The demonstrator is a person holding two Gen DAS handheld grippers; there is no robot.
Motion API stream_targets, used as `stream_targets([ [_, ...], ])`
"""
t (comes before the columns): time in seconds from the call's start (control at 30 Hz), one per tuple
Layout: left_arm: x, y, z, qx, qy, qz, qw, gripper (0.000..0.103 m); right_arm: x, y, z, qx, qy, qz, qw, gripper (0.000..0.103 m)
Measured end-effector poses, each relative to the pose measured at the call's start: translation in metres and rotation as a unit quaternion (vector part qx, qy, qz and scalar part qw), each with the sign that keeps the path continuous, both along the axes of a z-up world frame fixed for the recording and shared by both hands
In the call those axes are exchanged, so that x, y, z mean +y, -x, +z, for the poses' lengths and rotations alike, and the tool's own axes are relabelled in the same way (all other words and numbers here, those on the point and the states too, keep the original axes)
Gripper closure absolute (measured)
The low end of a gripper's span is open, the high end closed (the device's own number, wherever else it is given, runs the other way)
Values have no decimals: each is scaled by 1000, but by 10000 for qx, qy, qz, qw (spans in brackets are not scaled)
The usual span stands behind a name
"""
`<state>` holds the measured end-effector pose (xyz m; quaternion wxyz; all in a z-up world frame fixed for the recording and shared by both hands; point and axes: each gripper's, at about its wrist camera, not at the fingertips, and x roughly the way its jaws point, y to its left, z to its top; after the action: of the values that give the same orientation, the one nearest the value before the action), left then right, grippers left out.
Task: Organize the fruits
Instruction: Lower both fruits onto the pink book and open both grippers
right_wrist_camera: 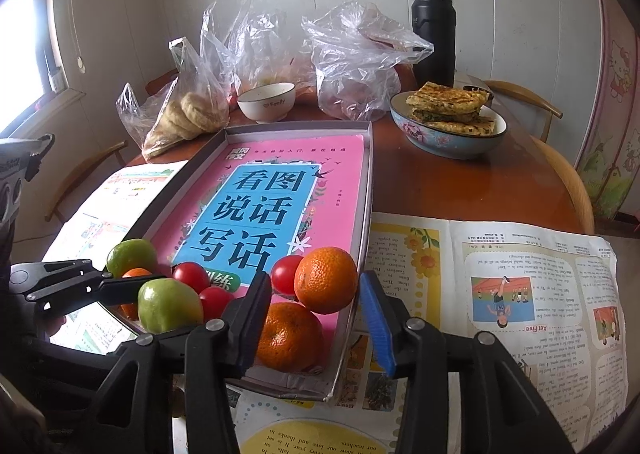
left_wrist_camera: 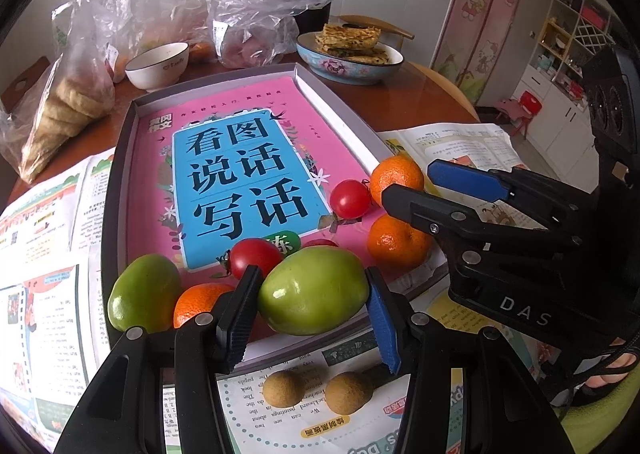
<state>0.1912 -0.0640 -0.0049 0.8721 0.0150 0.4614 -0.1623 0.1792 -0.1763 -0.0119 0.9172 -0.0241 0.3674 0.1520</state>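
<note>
A grey tray [left_wrist_camera: 120, 158] with a pink book cover holds the fruit. My left gripper [left_wrist_camera: 312, 294] is shut on a green fruit [left_wrist_camera: 314, 290] at the tray's near edge; it also shows in the right wrist view [right_wrist_camera: 168, 306]. A second green fruit [left_wrist_camera: 144, 292], three tangerines [left_wrist_camera: 396, 174] [left_wrist_camera: 396, 242] [left_wrist_camera: 200, 302] and cherry tomatoes [left_wrist_camera: 350, 198] [left_wrist_camera: 252, 256] lie in the tray. My right gripper [right_wrist_camera: 316, 306] is open, its jaws either side of a tangerine [right_wrist_camera: 326, 280] without visible contact, above another tangerine [right_wrist_camera: 288, 336]. Two brown longans [left_wrist_camera: 282, 388] [left_wrist_camera: 348, 392] lie on the newspaper.
Newspaper pages [right_wrist_camera: 520, 294] cover the near table. At the back stand a white bowl [right_wrist_camera: 267, 102], plastic bags of food [right_wrist_camera: 356, 66], a blue bowl of flatbread [right_wrist_camera: 448, 122] and a black flask [right_wrist_camera: 434, 34]. Wooden chairs surround the table.
</note>
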Motion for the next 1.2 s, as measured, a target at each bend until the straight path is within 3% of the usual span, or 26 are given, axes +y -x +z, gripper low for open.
stream_targets([
  [0.97, -2, 1, 0, 101, 254, -11, 9996, 43, -16, 16, 7, -60, -136, -162, 9998, 52],
  [1.2, 3, 5, 5, 22, 262, 13, 9997, 37, -18, 26, 13, -175, -155, -168, 9996, 43],
])
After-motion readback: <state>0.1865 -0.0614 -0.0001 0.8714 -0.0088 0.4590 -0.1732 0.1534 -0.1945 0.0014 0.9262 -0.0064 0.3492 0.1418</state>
